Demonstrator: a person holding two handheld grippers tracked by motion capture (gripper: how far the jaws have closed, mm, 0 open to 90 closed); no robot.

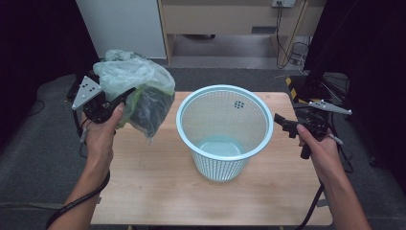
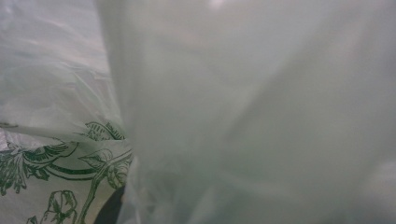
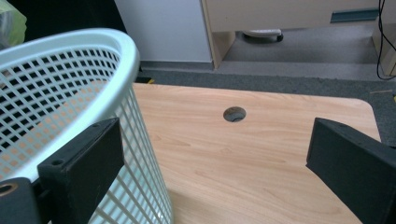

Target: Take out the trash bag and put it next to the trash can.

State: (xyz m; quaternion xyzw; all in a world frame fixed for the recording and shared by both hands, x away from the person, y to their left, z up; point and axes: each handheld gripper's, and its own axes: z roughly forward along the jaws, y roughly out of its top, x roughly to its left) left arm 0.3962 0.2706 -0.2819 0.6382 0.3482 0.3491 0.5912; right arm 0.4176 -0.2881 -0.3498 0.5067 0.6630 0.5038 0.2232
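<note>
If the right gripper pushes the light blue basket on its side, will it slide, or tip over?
The basket is probably light: thin mesh walls, nothing inside. It is wider at the rim than at the base, so a push near the rim may tip it. A low push would more likely slide it on the smooth table.

The plastic bag (image 2: 243, 107) hangs blurred across the left gripper view, hiding that gripper's jaws; its dark contents stay unclear.

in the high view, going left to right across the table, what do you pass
left gripper → plastic bag → mesh basket → right gripper
</note>
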